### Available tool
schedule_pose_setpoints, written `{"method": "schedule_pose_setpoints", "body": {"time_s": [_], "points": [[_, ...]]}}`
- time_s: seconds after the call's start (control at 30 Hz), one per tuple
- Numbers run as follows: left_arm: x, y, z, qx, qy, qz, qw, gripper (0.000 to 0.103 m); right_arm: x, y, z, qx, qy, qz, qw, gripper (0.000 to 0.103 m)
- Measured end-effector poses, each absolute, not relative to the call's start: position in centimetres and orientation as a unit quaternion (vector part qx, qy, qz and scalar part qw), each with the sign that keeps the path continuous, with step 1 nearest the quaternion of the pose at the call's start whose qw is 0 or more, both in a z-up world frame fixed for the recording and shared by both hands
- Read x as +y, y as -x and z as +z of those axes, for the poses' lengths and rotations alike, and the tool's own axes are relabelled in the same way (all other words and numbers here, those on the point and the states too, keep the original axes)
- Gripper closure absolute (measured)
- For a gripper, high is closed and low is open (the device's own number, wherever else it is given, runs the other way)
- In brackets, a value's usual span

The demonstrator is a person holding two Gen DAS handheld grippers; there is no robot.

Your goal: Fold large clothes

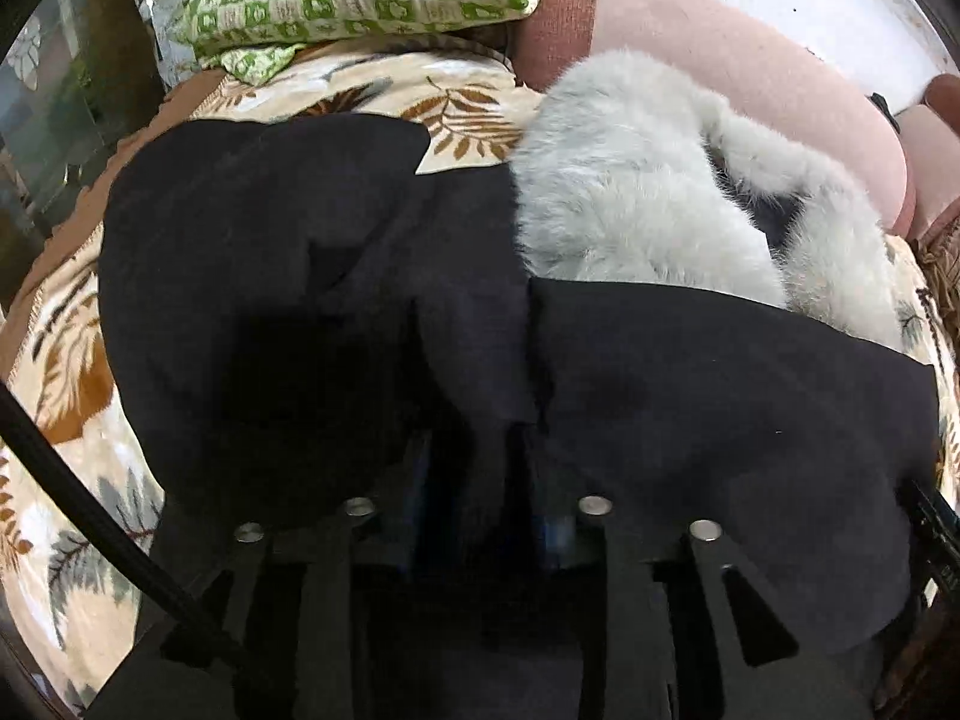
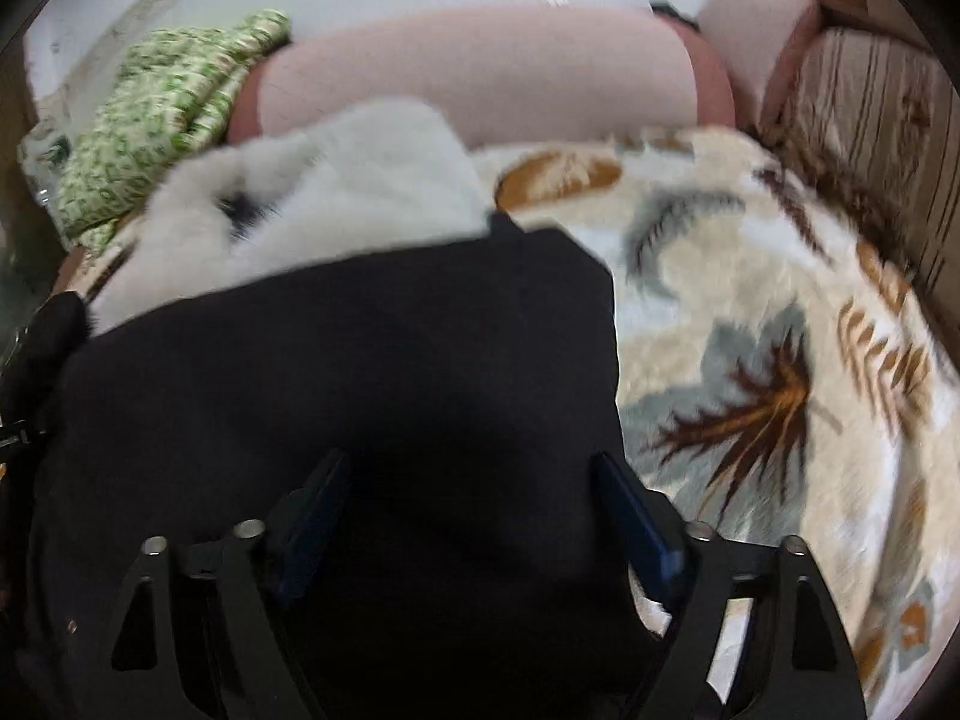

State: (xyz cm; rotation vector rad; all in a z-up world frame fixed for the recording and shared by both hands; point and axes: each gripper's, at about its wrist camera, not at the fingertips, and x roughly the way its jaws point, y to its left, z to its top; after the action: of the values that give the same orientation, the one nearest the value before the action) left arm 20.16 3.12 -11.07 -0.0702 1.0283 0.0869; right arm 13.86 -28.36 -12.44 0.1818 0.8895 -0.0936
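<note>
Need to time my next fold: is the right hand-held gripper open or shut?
Open. The right hand-held gripper has its blue fingers spread wide apart over the black garment, pinching nothing.

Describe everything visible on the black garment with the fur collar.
The black garment is a large coat of matte, felt-like cloth with a pale grey fluffy fur collar at its far end. It lies spread on the leaf-print blanket, bunched into folds on the left wrist view, flatter on the right. The left claw appears shut on a pinched fold of it; the right claw is open, its blue pads straddling the cloth near its right edge.
</note>
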Motion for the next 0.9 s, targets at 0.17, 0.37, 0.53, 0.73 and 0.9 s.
{"method": "schedule_pose_setpoints", "body": {"time_s": [0.17, 0.37, 0.53, 0.73, 0.9], "points": [[4.7, -18.5, -8.1, 0.477, 0.047, 0.024, 0.877, 0.059, -30.8, -14.2, -14.5, 0.455, -0.164, -0.036, 0.874, 0.002], [13.0, -14.9, -2.7, 0.419, 0.094, 0.082, 0.900, 0.034, -29.6, -13.2, -13.4, 0.431, -0.130, -0.063, 0.891, 0.002], [20.2, -12.5, -0.8, 0.395, 0.115, 0.155, 0.898, 0.032, -27.3, -10.7, -10.6, 0.349, -0.054, -0.114, 0.928, 0.003], [25.0, -12.0, -1.7, 0.398, 0.118, 0.214, 0.885, 0.031, -23.6, -8.0, -6.4, 0.279, -0.063, -0.053, 0.957, 0.016], [26.7, -12.2, -3.8, 0.410, 0.173, 0.209, 0.871, 0.031, -21.6, -12.1, -9.3, 0.357, -0.096, 0.015, 0.929, 0.036]]}}
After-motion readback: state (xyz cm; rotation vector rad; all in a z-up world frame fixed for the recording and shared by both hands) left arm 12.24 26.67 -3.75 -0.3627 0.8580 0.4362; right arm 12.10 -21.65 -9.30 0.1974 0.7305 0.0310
